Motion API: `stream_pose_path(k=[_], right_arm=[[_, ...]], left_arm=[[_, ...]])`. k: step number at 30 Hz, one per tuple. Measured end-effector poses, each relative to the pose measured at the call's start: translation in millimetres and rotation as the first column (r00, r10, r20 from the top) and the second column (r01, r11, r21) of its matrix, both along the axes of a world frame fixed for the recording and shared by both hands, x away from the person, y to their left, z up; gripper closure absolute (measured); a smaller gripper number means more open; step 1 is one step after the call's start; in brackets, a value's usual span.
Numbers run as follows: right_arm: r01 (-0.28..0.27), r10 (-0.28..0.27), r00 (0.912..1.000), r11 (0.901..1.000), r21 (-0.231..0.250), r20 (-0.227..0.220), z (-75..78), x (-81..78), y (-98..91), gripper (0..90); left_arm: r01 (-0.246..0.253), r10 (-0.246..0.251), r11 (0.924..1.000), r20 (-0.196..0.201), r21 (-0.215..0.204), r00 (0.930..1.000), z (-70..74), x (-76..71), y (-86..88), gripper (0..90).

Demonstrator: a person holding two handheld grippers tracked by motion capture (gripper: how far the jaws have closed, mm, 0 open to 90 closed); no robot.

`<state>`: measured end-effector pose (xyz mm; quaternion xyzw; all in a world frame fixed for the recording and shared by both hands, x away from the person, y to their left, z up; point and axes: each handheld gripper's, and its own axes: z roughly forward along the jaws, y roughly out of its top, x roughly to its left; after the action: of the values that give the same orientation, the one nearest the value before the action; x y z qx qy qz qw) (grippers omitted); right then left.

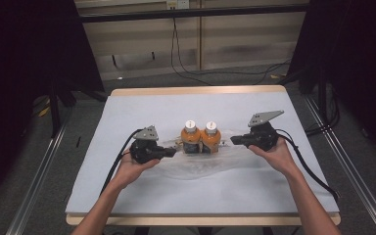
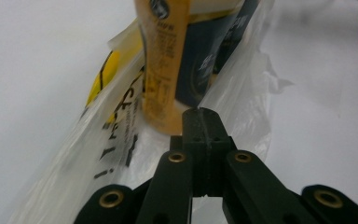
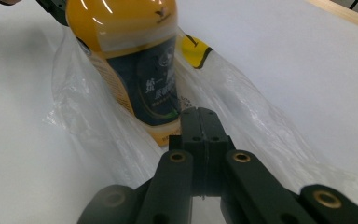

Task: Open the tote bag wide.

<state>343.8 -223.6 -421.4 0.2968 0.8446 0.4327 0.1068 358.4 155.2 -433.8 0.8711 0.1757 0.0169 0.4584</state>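
the tabletop (image 1: 127, 196), under a pale sheet, has wide bare room on every side, most toward 6 o'clock and 12 o'clock. at its centre lies a clear plastic bag (image 1: 196, 164), crumpled and spread low, with two orange bottles (image 1: 200, 137) standing upright side by side, touching, seemingly inside its mouth. the left gripper (image 1: 172, 152) sits at 9 o'clock of the bottles, the right gripper (image 1: 234, 140) at 3 o'clock, both level and aimed inward. each has its jaws pressed together; in the gripper views the tips lie on bag film (image 2: 242, 88) beside a bottle, likely pinching it, though i cannot tell for sure. holding opposite edges would let the bag be drawn up around the bottles.
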Motion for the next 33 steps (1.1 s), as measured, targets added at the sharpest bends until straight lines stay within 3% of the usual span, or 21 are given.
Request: stream_pose_path(k=[7, 14, 17, 21, 23, 24, 26, 33], right_arm=[[-0.006, 0.006, 1.0, 1.0, -0.003, -0.007, -1.5, 1.9, 7.7, 90.0], [-0.006, 0.006, 0.9998, 0.9998, -0.017, -0.021, -6.8, 6.6, 11.1, 90.0], [-0.007, 0.006, 0.9996, 0.9993, -0.037, -0.026, -8.5, 11.3, 14.0, 90.0], [-0.026, 0.025, 0.9993, 0.9985, -0.048, -0.028, -10.5, 18.3, 23.3, 90.0], [-0.028, 0.026, 0.999, 0.9988, -0.041, -0.036, -11.5, 22.6, 27.0, 90.0], [-0.027, 0.026, 0.999, 0.9987, -0.044, -0.036, -11.9, 25.0, 29.1, 90.0], [-0.038, 0.036, 0.9986, 0.9982, -0.046, -0.038, -12.1, 30.2, 33.2, 90.0], [-0.034, 0.032, 0.998, 0.9989, -0.033, -0.053, -12.2, 41.7, 36.9, 90.0]], left_arm=[[0.038, -0.038, 0.9992, -0.006, 0.007, 0.9992, 0.2, -1.0, -18.2, 90.0], [0.038, -0.039, 0.9992, 0.024, 0.006, 0.999, 3.6, -2.5, -37.1, 90.0], [0.064, -0.064, 0.9978, 0.037, 0.019, 0.9972, 3.5, -3.7, -49.6, 90.0], [0.082, -0.082, 0.9967, 0.04, 0.006, 0.9959, 3.0, -5.3, -63.5, 90.0], [0.075, -0.074, 0.9972, 0.045, -0.003, 0.9962, 3.4, -4.3, -68.8, 90.0], [0.042, -0.043, 0.9991, 0.045, 0.009, 0.9981, 4.8, -1.7, -71.0, 90.0], [0.047, -0.048, 0.9988, 0.04, 0.007, 0.9981, 6.1, -0.8, -73.9, 90.0], [0.042, -0.044, 0.9987, 0.08, 0.03, 0.9958, 0.8, -5.9, -82.1, 90.0]])
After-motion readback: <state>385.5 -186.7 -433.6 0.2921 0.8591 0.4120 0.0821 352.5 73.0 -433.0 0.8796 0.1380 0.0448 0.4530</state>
